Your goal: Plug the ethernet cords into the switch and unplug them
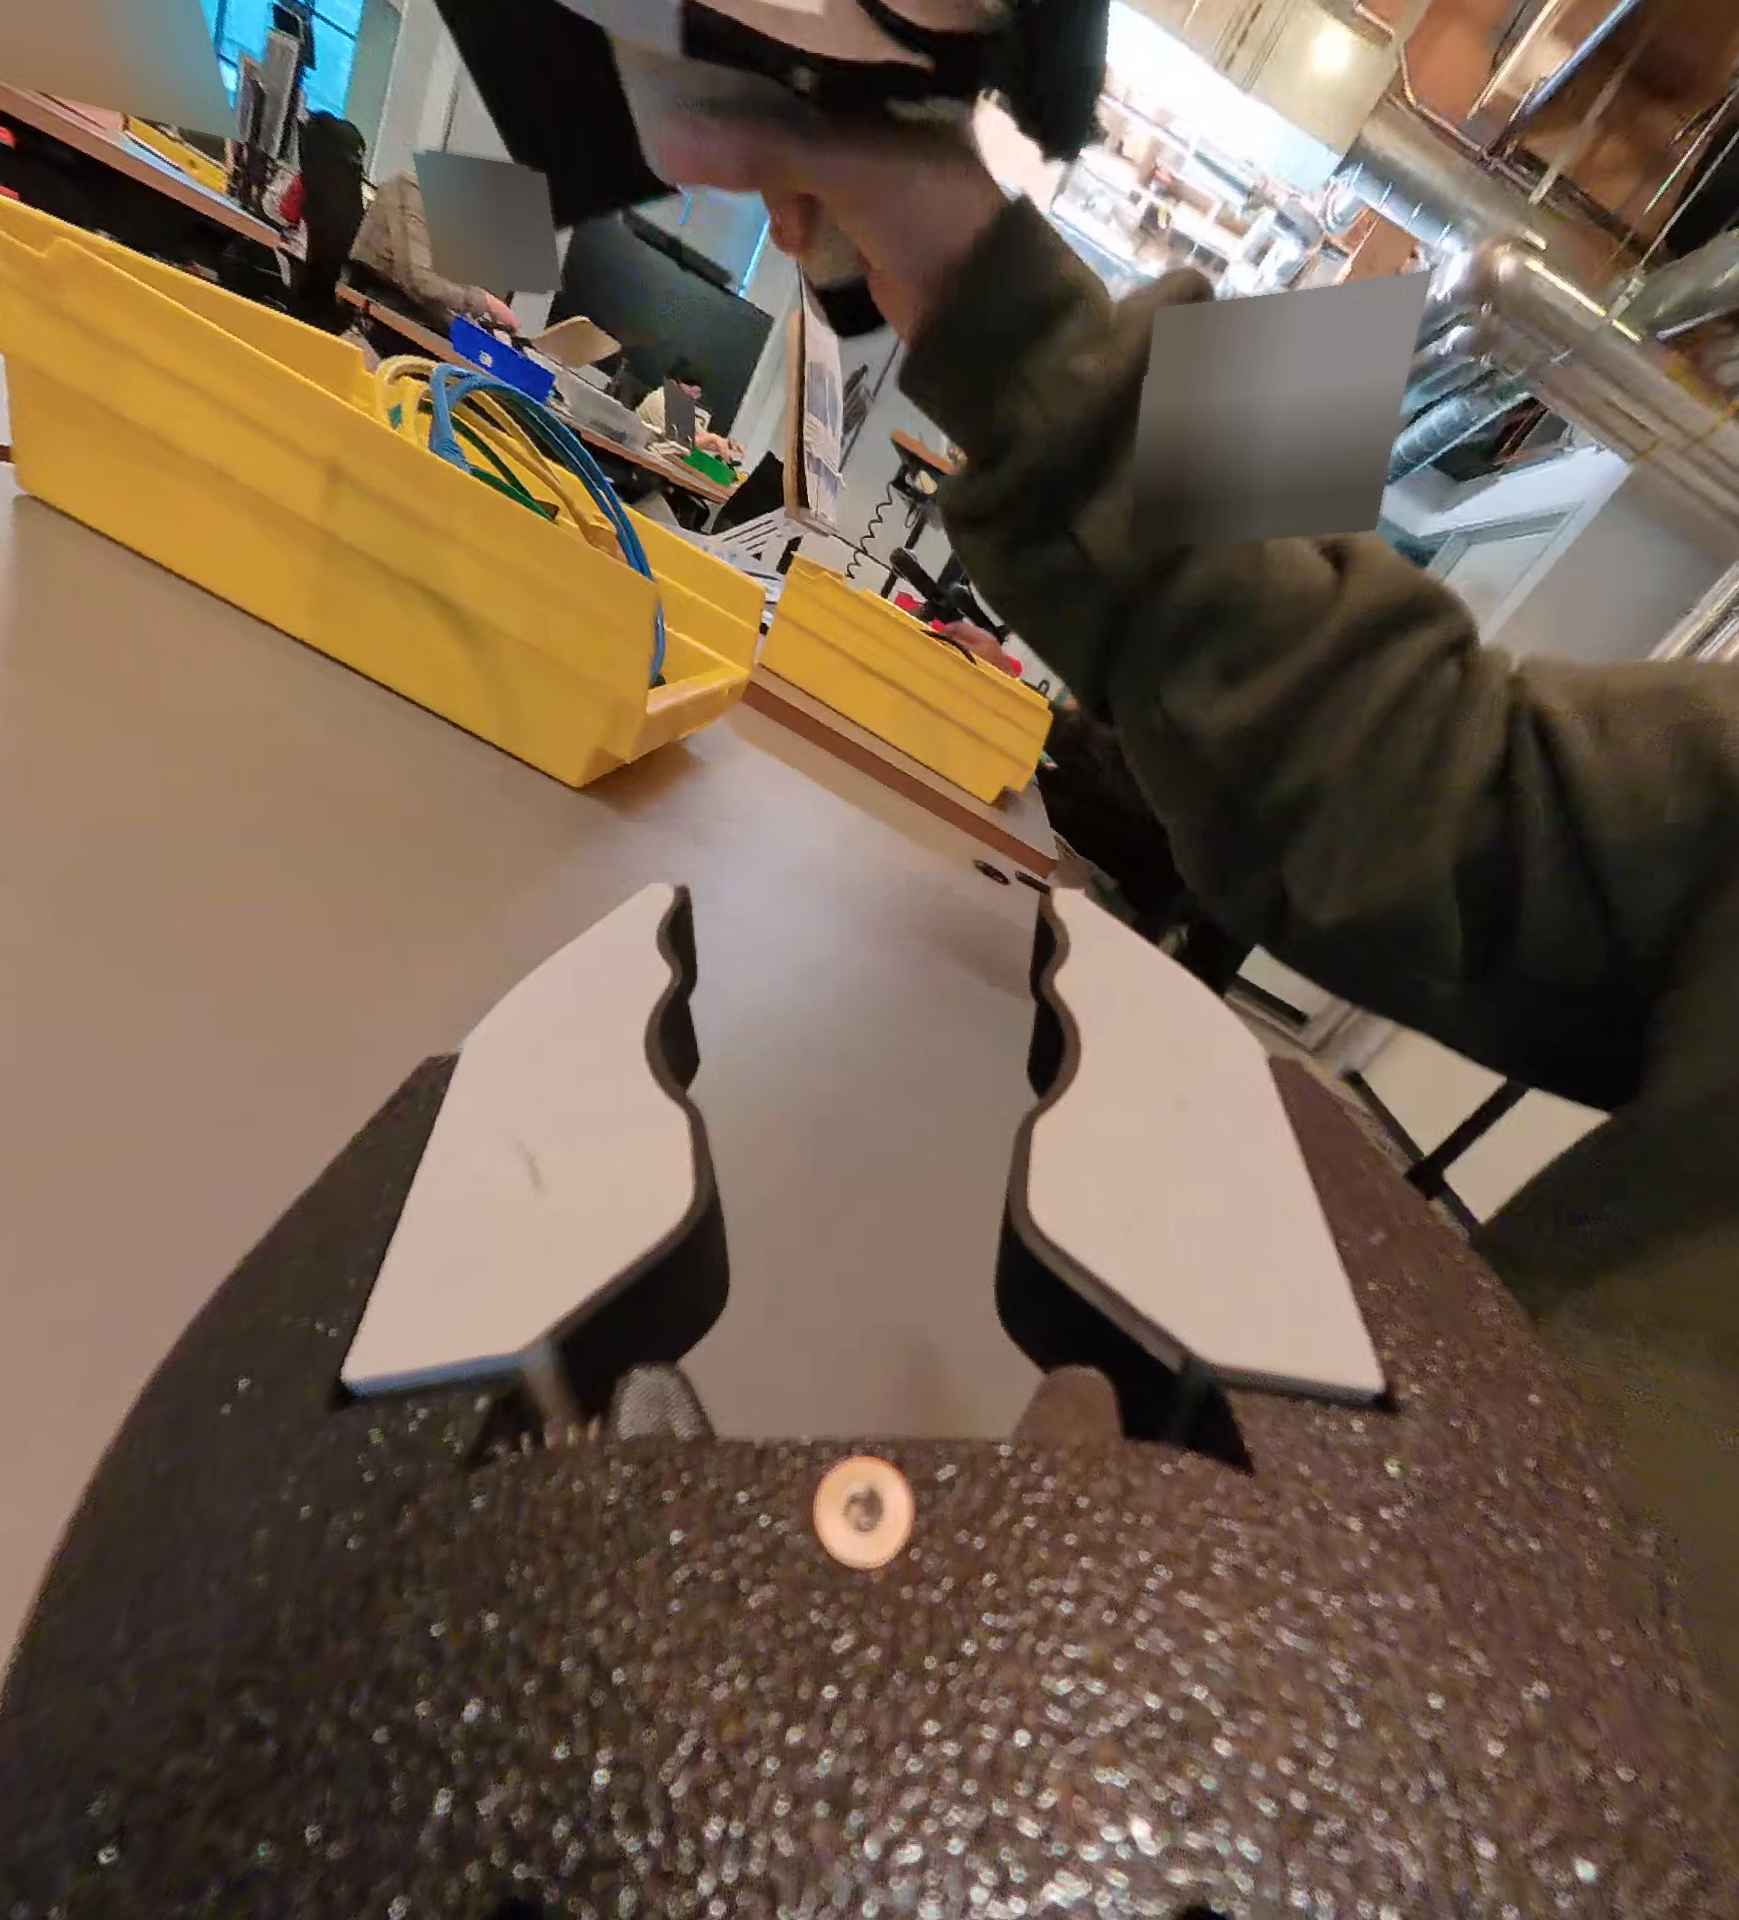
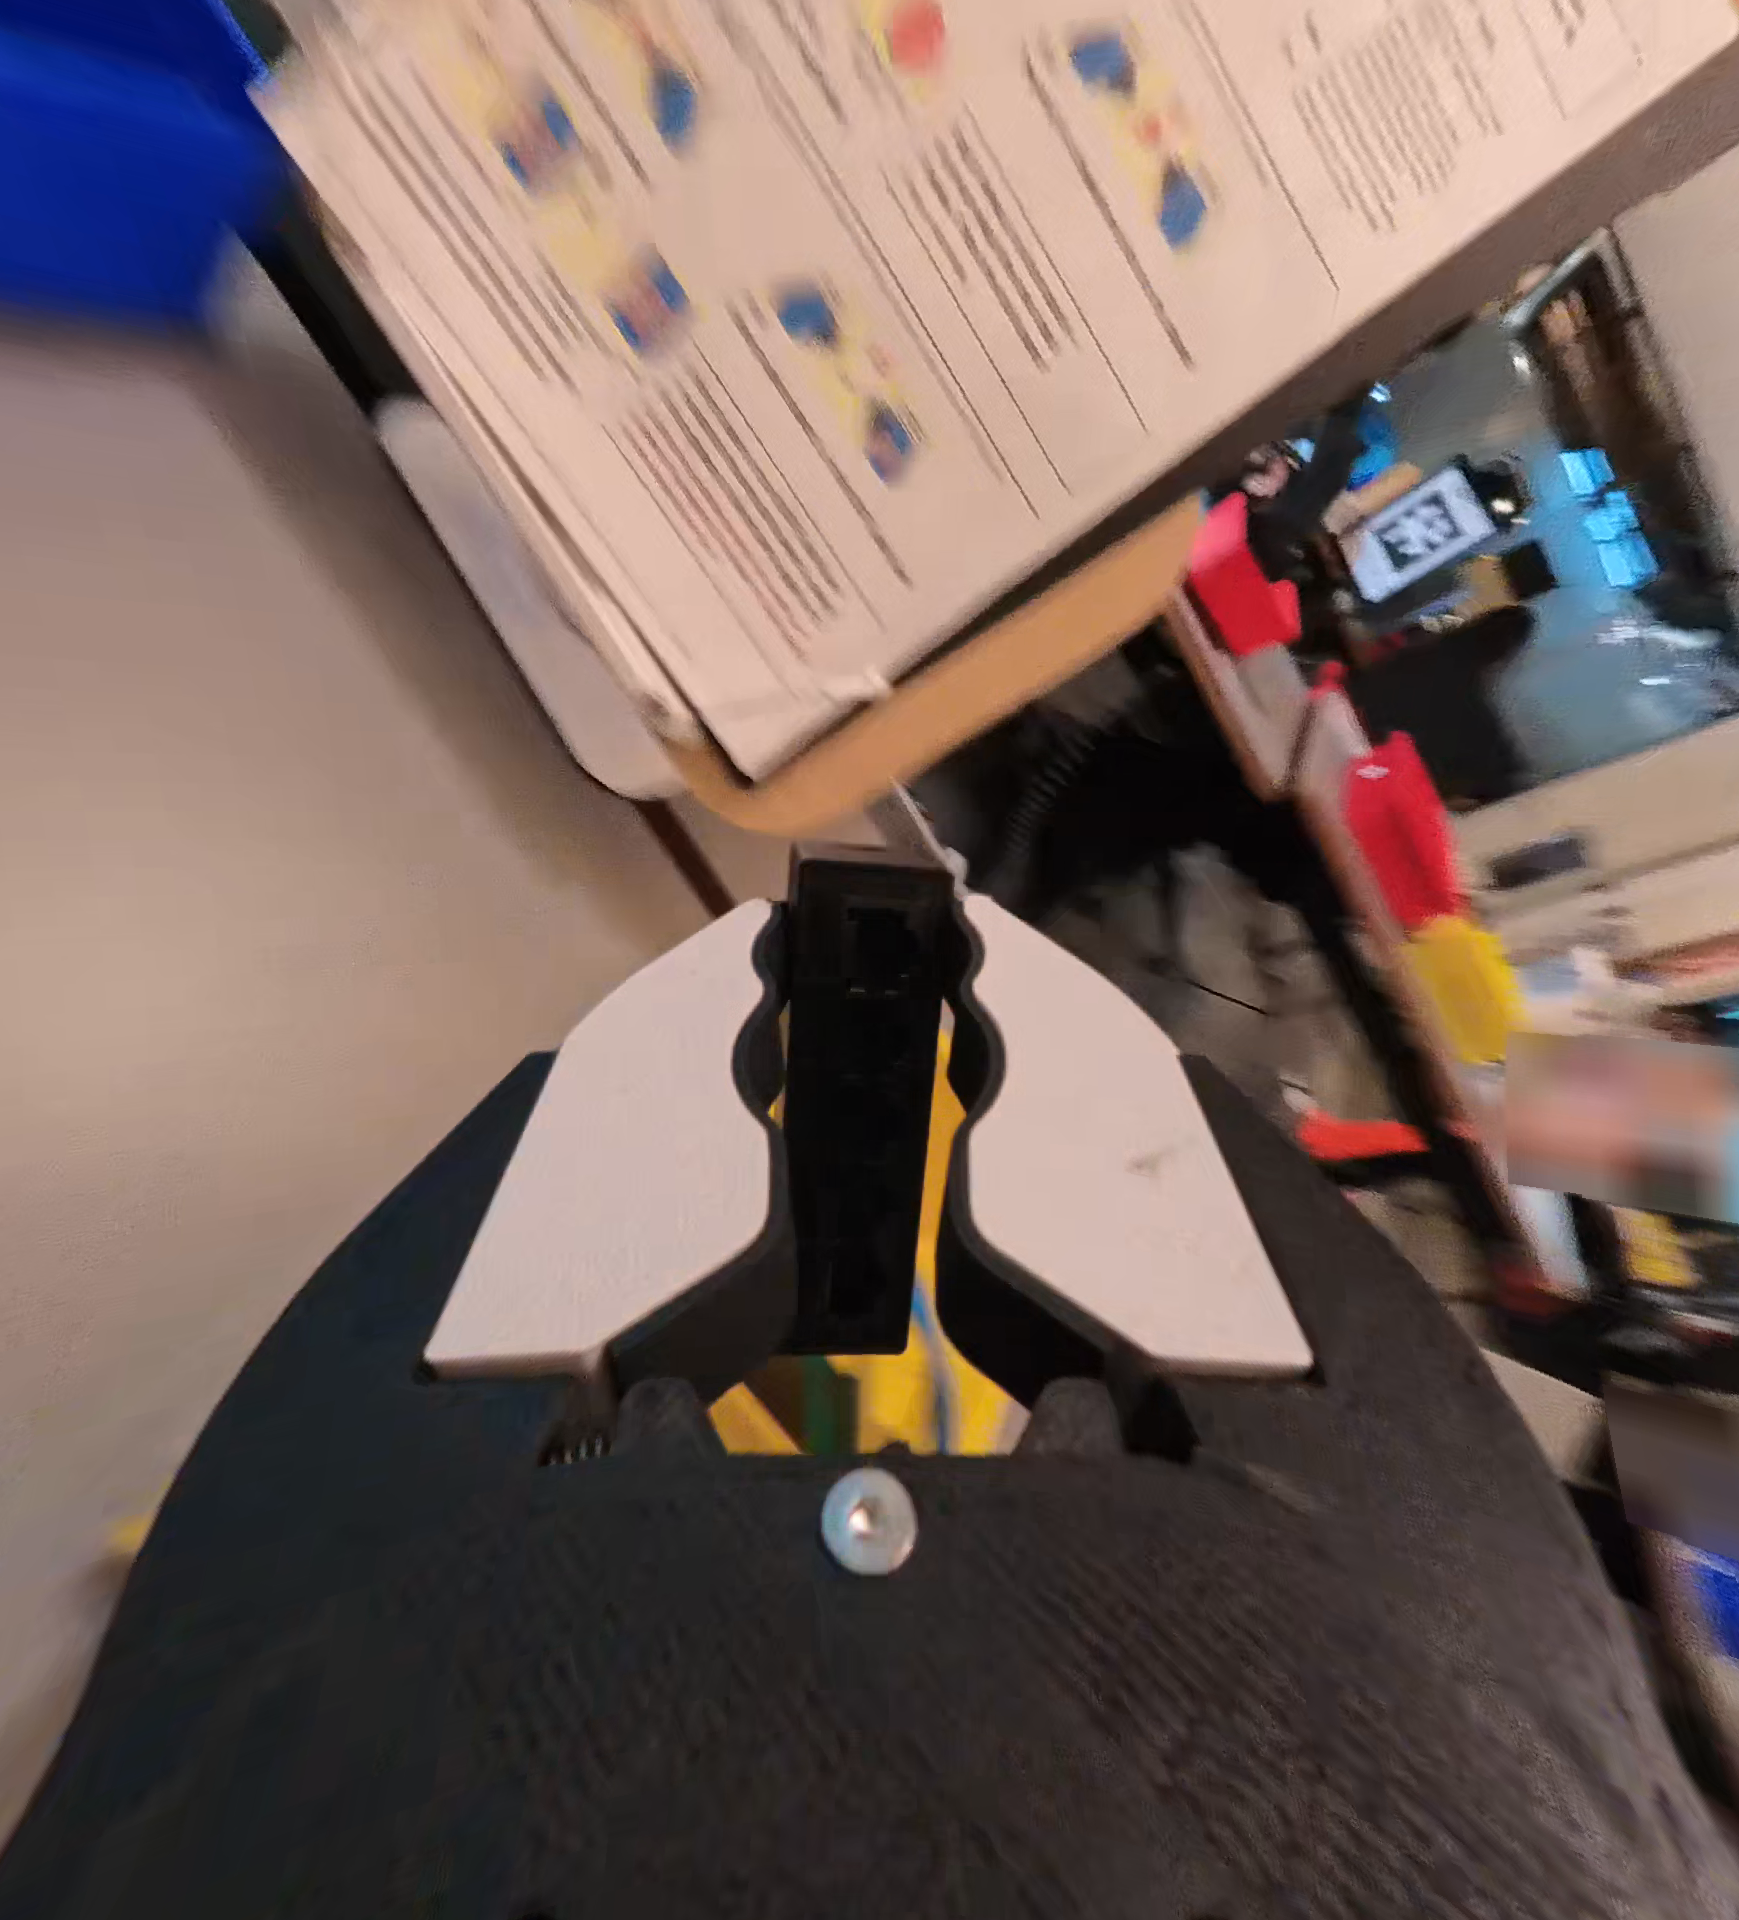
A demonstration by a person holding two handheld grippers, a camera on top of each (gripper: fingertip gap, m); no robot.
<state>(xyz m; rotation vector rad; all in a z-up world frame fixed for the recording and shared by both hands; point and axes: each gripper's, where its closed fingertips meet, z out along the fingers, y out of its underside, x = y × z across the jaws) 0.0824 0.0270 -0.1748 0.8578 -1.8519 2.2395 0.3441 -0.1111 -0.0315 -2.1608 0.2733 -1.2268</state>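
left gripper (image 1: 860,940): jaws spread, empty, over the table (image 1: 169,883)
right gripper (image 2: 865,935): clamped on the black switch (image 2: 860,1122)

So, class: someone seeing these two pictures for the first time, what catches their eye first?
Probably the black switch clamped in the right claw, ports facing the camera, raised before a printed sheet. Then the yellow bin of cables on the table, beyond the open, empty left claw.
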